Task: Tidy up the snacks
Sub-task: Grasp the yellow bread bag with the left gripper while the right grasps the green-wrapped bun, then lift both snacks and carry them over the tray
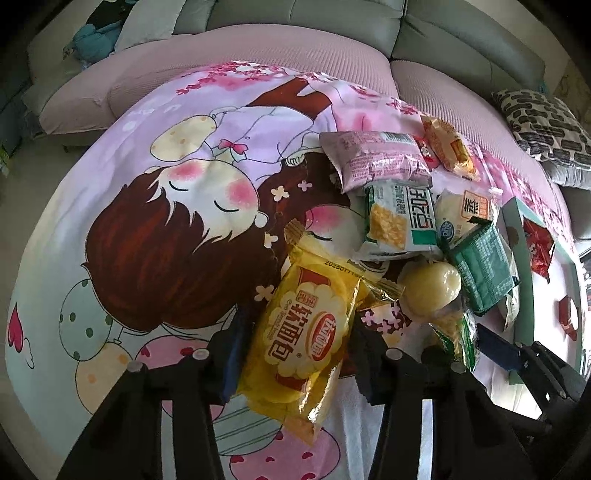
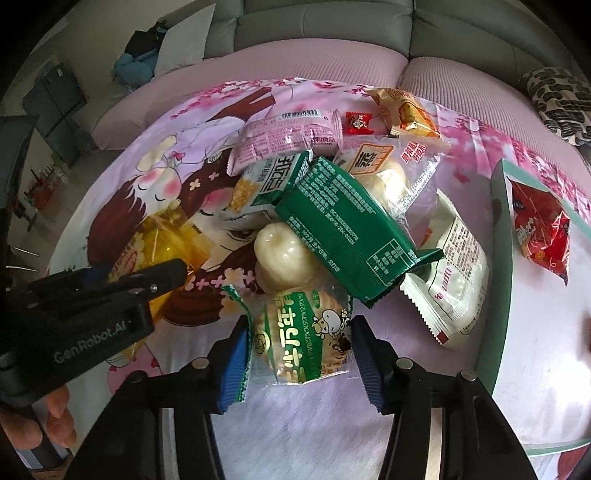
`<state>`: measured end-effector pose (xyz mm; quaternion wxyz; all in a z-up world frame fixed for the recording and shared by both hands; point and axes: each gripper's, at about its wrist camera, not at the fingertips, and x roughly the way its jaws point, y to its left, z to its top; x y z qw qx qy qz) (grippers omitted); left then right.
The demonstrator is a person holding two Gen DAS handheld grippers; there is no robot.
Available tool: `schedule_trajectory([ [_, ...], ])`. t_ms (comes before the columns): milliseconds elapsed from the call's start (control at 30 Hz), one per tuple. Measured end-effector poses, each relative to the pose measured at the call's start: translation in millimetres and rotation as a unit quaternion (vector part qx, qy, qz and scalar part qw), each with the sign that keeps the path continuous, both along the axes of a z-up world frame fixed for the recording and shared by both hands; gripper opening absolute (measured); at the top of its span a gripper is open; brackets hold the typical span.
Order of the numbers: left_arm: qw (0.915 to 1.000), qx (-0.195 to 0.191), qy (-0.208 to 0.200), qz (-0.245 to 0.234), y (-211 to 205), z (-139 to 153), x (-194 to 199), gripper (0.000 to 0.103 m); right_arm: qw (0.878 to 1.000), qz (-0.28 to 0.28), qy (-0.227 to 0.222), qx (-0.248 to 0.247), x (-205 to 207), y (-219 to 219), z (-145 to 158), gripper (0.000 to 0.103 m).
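Note:
A heap of snack packets lies on a pink cartoon-print cloth (image 1: 147,206). My left gripper (image 1: 299,332) is shut on a yellow soft-bread packet (image 1: 306,343), its pads against the packet's two sides. In the right wrist view the left gripper (image 2: 147,280) comes in from the left over that yellow packet (image 2: 173,236). My right gripper (image 2: 299,325) is shut on a clear packet with green print and a cartoon cow (image 2: 303,339), at the near edge of the heap. Just behind it lie a pale round bun (image 2: 284,254) and a dark green packet (image 2: 347,229).
Further back lie a pink packet (image 2: 288,136), a white-green cracker packet (image 2: 266,181), an orange packet (image 2: 406,110) and a red candy (image 2: 356,123). A white packet (image 2: 454,277) leans against a teal tray (image 2: 498,258) holding a red packet (image 2: 539,225). A grey sofa (image 2: 314,29) stands behind.

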<state>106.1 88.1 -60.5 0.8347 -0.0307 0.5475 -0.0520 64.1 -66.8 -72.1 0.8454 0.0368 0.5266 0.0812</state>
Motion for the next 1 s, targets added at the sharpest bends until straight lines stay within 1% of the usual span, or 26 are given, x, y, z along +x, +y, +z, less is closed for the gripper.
schedule_trajectory([
  [300, 0.9996, -0.010, -0.024, 0.004, 4, 15, -3, 0.049, 1.000, -0.001, -0.010, 0.026, -6, -4, 12, 0.056],
  [533, 0.9983, -0.011, -0.056, 0.008, 8, 36, -11, 0.049, 0.999, 0.003, -0.036, 0.039, -11, -4, 32, 0.056],
  [600, 0.9977, -0.010, -0.066, 0.009, 7, 43, -13, 0.049, 0.998, 0.001, -0.047, 0.036, -14, -5, 39, 0.056],
  [767, 0.9964, -0.002, -0.085, 0.010, 5, 56, -18, 0.049, 0.996, -0.012, -0.070, 0.047, -21, -13, 54, 0.056],
  [1000, 0.9952, 0.010, -0.097, 0.002, -5, 64, -22, 0.049, 0.995, -0.022, -0.078, 0.050, -22, -22, 60, 0.056],
])
